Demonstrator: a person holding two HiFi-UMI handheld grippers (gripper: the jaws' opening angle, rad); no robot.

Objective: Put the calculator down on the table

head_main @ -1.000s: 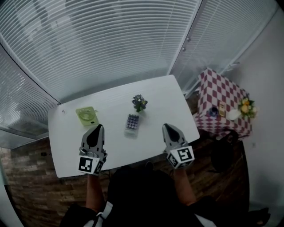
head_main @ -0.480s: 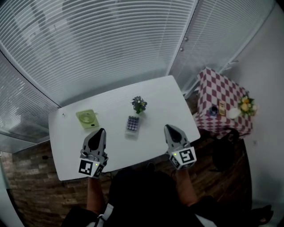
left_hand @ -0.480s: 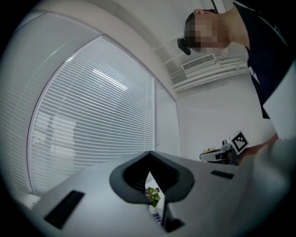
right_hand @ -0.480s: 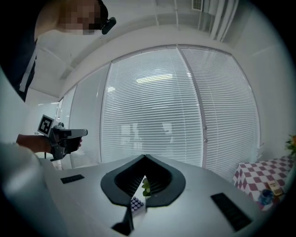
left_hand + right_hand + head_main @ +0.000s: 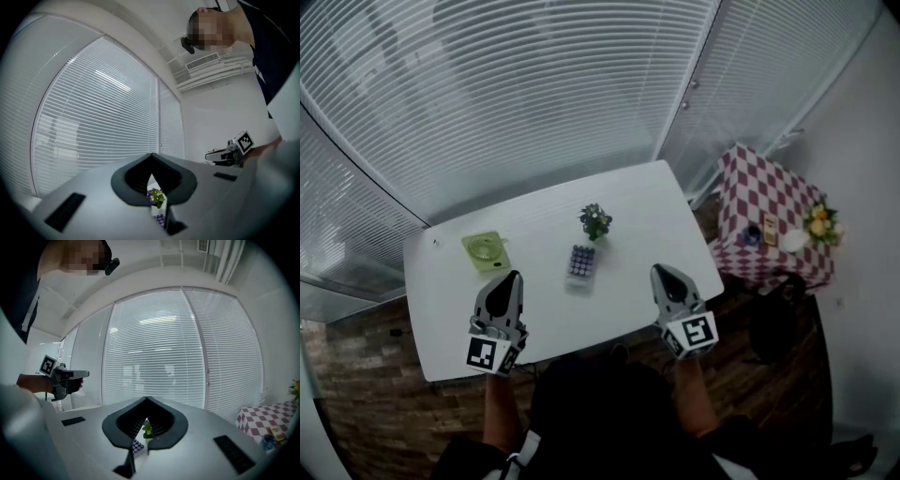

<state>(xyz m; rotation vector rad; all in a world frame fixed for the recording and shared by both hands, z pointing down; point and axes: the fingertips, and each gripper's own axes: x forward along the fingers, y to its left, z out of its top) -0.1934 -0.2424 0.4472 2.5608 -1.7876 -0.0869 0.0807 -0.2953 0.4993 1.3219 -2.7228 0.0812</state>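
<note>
The calculator [image 5: 580,262] lies flat on the white table [image 5: 656,211], near its middle, with purple keys facing up. Neither gripper touches it. My left gripper [image 5: 507,278] hovers over the table's near left part, jaws shut and empty. My right gripper [image 5: 665,273] hovers over the near right part, also shut and empty. In the left gripper view the calculator [image 5: 161,218] shows through the slit below my left gripper's [image 5: 151,161] meeting tips. In the right gripper view the calculator [image 5: 137,445] peeks out below my right gripper [image 5: 146,404].
A small potted plant [image 5: 595,220] stands just behind the calculator. A green round-topped item [image 5: 485,249] sits at the table's left. A red-checked side table [image 5: 766,202] with small items and flowers stands to the right. Window blinds [image 5: 534,94] run behind the table.
</note>
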